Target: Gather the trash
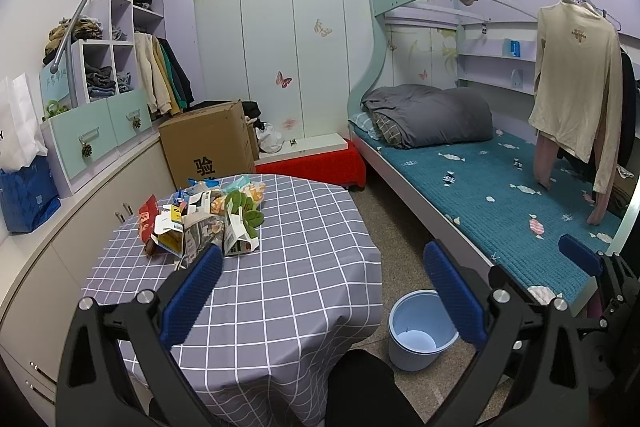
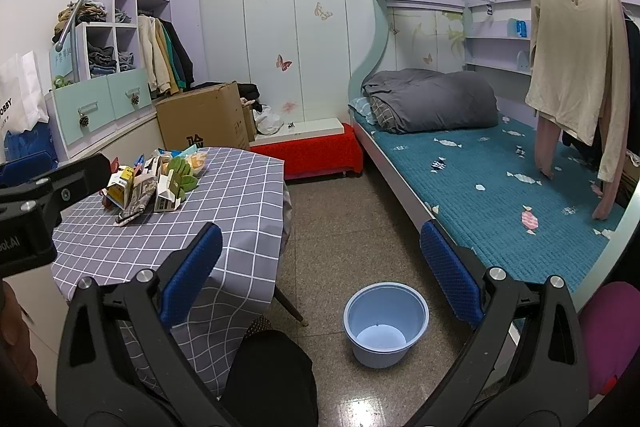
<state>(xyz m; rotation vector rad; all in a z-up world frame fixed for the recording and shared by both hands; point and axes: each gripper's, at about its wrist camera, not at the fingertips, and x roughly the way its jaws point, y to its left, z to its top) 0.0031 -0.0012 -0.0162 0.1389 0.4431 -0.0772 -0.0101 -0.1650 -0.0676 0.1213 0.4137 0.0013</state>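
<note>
Your left claw fills the bottom of the left wrist view, its blue pads spread wide and holding nothing, with a dark knee at the bottom centre between them. Beyond the left pad, the tabletop with its grey checked cloth carries the trash pile of crumpled cartons and wrappers at centre left of the frame. At lower right of centre, the blue bin stands on the floor beside the tabletop, and the bed runs along the right. In the right wrist view, your right claw at the bottom is likewise wide open and empty. You see the trash pile at centre left on the tabletop, the blue bin on the floor at lower centre, and the left claw's black body at the left edge.
</note>
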